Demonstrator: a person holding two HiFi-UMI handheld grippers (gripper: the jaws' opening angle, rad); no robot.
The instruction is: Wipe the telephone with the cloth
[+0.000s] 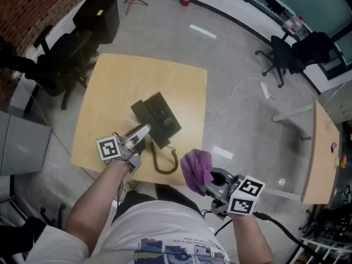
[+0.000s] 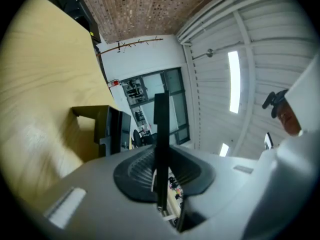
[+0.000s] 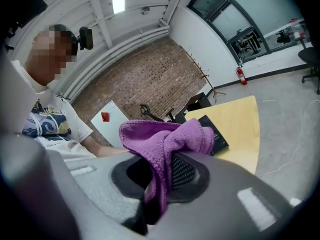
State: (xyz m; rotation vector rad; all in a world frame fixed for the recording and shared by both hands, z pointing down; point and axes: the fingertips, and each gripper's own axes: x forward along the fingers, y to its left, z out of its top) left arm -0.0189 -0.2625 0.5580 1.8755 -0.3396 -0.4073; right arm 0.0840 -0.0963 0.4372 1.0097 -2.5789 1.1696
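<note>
A black telephone (image 1: 161,118) lies on the light wooden table (image 1: 121,87), its curly cord (image 1: 165,162) looping toward the near edge. My left gripper (image 1: 143,132) sits low over the table at the phone's near-left corner. It is shut on a thin black part (image 2: 160,134), apparently the handset seen edge-on. The phone's body (image 2: 107,129) shows just beyond. My right gripper (image 1: 213,185) hangs off the table's near-right corner, shut on a bunched purple cloth (image 1: 196,169). In the right gripper view the cloth (image 3: 165,139) spills over the jaws and partly hides the telephone (image 3: 217,135).
Black office chairs (image 1: 60,65) and a black cabinet (image 1: 99,16) stand left of the table. Another chair (image 1: 283,54) and a second table (image 1: 322,147) are at the right. A white cable (image 1: 236,95) trails over the grey floor. The person's torso (image 1: 159,230) is close to the near edge.
</note>
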